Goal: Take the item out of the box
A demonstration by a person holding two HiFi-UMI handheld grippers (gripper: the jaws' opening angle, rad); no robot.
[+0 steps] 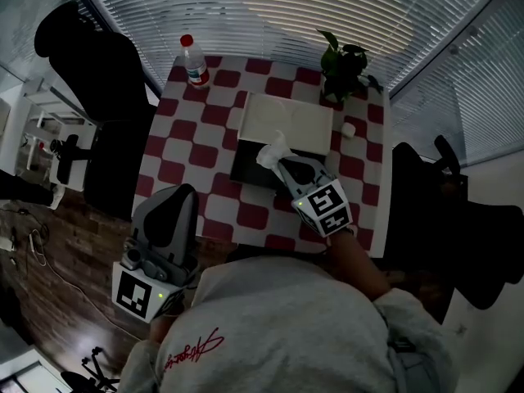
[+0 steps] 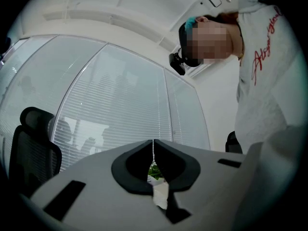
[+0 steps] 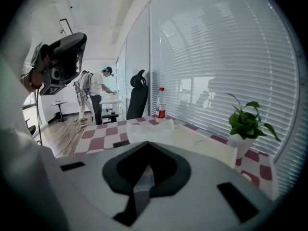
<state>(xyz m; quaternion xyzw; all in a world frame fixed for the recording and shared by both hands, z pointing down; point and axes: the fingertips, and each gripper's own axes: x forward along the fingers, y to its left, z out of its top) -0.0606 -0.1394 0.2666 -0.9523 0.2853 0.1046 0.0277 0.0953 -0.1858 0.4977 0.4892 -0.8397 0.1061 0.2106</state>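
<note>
The right tool (image 1: 283,163) pinches one tissue (image 1: 272,149) over the one box (image 1: 244,173); the left tool (image 1: 180,190), at 7 o'clock, is closed and empty.

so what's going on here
A person works at a checked table with a gripper in each hand. The right gripper is shut on a white tissue, holding it over the open box; whether it is fully out I can't tell. The left gripper is shut and empty, held off the table's near edge. A bottle and a plant stand at the far side.
</note>
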